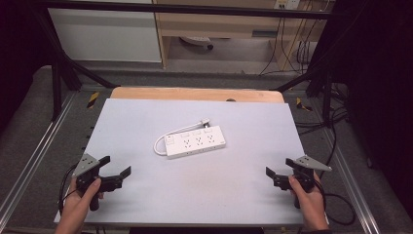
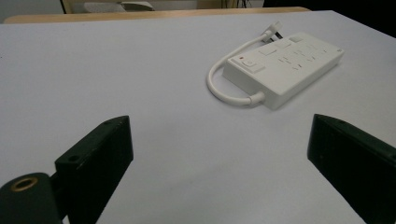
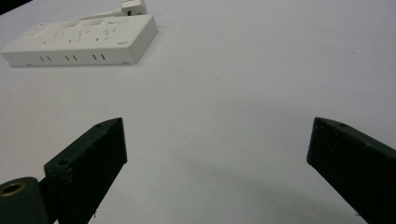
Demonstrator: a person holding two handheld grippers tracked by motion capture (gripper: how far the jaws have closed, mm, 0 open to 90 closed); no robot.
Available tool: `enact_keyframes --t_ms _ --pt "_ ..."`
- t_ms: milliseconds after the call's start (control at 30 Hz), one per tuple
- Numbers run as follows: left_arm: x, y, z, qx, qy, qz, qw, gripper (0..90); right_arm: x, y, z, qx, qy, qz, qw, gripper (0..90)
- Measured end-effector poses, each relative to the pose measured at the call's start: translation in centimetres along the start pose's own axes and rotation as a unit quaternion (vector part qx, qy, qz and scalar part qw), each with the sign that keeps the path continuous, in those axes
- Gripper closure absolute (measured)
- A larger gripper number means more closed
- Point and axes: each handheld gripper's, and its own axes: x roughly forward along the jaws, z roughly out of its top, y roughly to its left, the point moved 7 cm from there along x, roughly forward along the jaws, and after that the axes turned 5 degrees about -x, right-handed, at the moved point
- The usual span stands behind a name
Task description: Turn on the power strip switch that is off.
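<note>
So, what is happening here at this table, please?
A person sits at a grey table and holds a two-jaw gripper in each hand. The left gripper and the right gripper are both open and empty, resting near the front corners. In the middle lies a white power strip with its short cable curled beside it and the plug at the far end. Neither gripper touches the strip; nothing has been picked up yet.

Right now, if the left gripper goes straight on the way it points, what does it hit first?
Probably the white power strip: the left gripper, jaws open, points roughly at its switch end, with bare table between. Its looped cord may come first.
</note>
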Motion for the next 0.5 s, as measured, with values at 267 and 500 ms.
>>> enact_keyframes --t_ms 267,500 --pt "0.13 -0.19 0.02 -0.001 0.0 -0.004 1.0 7.3 0.22 0.17 -0.36 -0.013 0.014 -0.017 0.9997 5.3" --pt "0.0 0.06 0.06 -0.005 -0.004 0.0 1.0 7.4 0.23 0.25 -0.22 -0.02 0.017 -0.018 0.9995 4.5"
